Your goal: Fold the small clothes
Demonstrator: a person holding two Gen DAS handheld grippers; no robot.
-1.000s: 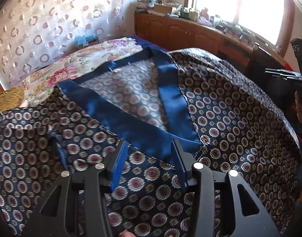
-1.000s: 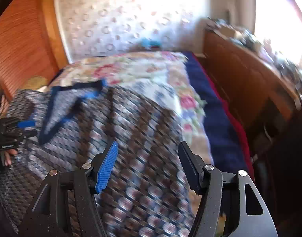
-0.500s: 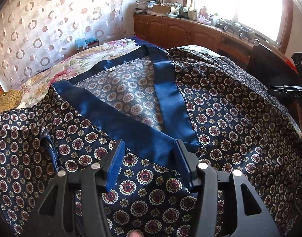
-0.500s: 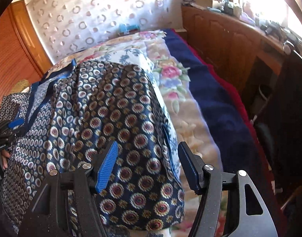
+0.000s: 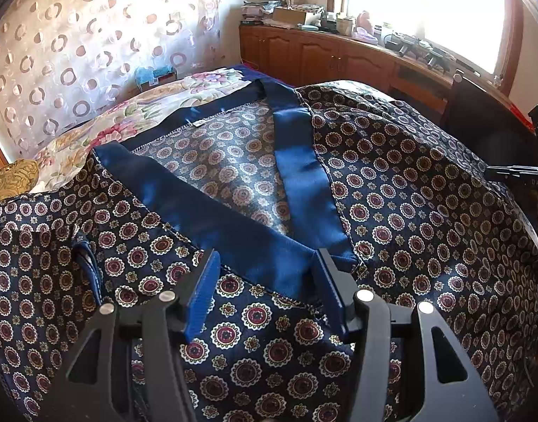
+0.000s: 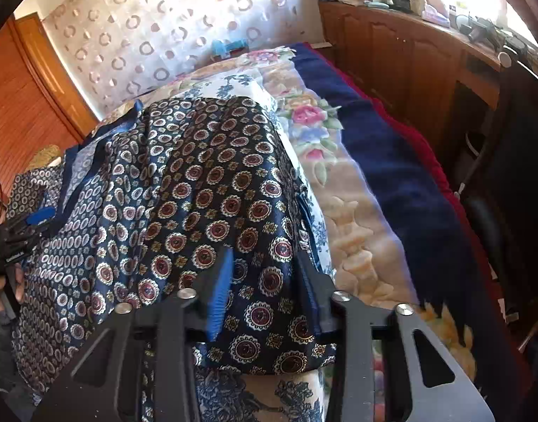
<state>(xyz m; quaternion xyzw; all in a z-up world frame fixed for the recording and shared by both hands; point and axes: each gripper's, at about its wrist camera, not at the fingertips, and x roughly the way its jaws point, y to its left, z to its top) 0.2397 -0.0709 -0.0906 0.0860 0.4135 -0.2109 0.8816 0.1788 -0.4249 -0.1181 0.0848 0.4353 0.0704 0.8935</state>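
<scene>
Medallion-print robe (image 6: 212, 183) lying on floral bedspread (image 6: 353, 239); I'm closing right gripper (image 6: 265, 281) on its edge, fabric between pads, while left gripper (image 5: 265, 281) is opening over blue collar band (image 5: 233, 225).

The left wrist view is taken from just above the left gripper (image 5: 265, 292), close over the patterned garment (image 5: 409, 211), and is aimed down and forward across the bed toward the curtain (image 5: 75, 52) and the cabinets (image 5: 321, 56). The right wrist view is set likewise behind the right gripper (image 6: 265, 292), near the garment's edge, angled downward along the floral bedspread (image 6: 349, 218). The garment, curtain, cabinets and window are shared by both views.
</scene>
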